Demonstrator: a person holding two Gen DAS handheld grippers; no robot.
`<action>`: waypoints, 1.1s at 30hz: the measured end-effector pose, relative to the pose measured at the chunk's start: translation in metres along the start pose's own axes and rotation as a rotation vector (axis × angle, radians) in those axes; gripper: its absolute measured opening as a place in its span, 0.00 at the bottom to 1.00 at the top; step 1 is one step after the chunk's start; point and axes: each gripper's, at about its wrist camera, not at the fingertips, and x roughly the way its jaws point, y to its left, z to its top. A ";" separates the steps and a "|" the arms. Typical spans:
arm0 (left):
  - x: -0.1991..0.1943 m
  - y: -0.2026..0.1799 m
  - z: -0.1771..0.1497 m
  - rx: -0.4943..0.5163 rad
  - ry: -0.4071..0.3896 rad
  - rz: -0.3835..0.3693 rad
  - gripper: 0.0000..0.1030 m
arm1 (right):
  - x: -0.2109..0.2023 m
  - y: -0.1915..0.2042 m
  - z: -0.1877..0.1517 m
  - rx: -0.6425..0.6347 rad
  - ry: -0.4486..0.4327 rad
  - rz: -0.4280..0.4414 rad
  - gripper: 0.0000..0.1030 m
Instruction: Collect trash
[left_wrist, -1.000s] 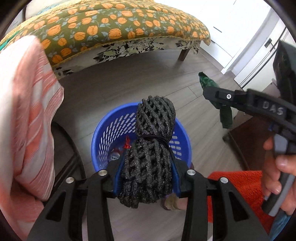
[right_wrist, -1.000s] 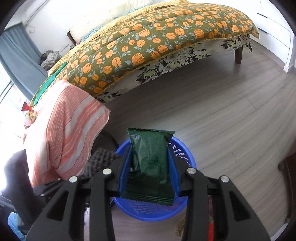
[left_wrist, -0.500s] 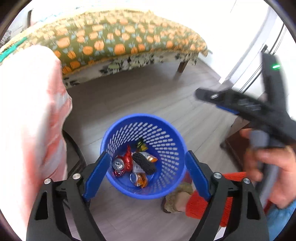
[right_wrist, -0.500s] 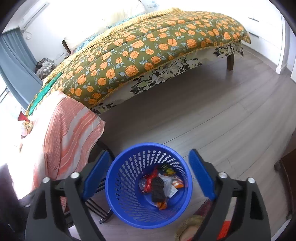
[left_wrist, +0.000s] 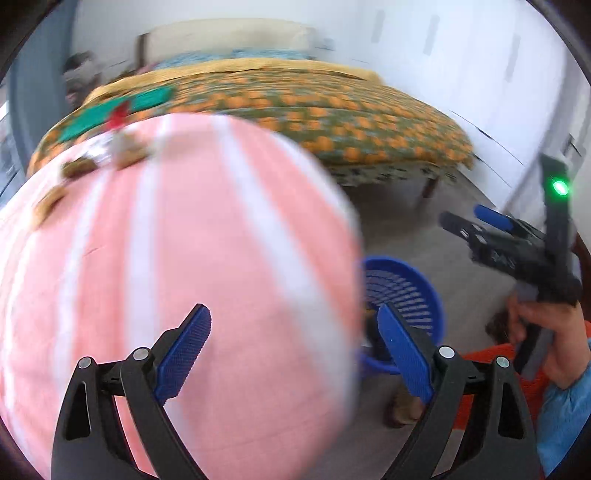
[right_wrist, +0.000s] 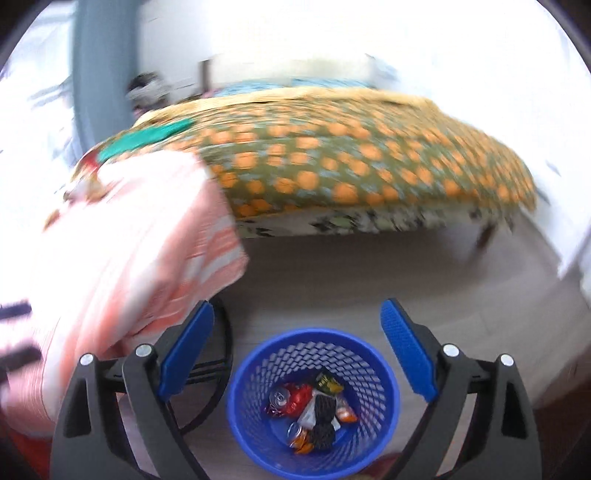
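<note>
The blue mesh trash basket (right_wrist: 314, 398) stands on the floor below my right gripper (right_wrist: 297, 347), which is open and empty. Inside it lie several pieces of trash: a black net bundle (right_wrist: 322, 417), a can (right_wrist: 277, 398) and wrappers. My left gripper (left_wrist: 293, 350) is open and empty, raised over the pink striped cloth (left_wrist: 177, 266). In the left wrist view the basket (left_wrist: 402, 291) is partly hidden behind the cloth, and the right gripper (left_wrist: 491, 240) shows in a hand at the right. Small scraps (left_wrist: 77, 168) lie on the cloth's far edge, blurred.
A bed with an orange-flowered cover (right_wrist: 332, 162) fills the back. The pink striped cloth (right_wrist: 122, 258) covers a piece of furniture with a black round frame (right_wrist: 221, 354) at the left. An orange rug (left_wrist: 495, 387) lies at the lower right. Grey wood floor (right_wrist: 369, 277) lies between bed and basket.
Both grippers opened and dropped the black net bundle and green packet into the basket. Since then both have lifted and swung left, the left one over the pink cloth.
</note>
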 end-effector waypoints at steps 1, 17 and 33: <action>-0.005 0.016 -0.002 -0.021 -0.002 0.018 0.88 | 0.001 0.014 0.000 -0.036 0.003 0.014 0.87; -0.022 0.199 -0.010 -0.161 0.053 0.328 0.90 | 0.045 0.222 0.048 -0.219 0.154 0.294 0.88; 0.018 0.240 0.038 -0.210 0.079 0.322 0.96 | 0.090 0.252 0.059 -0.210 0.225 0.226 0.93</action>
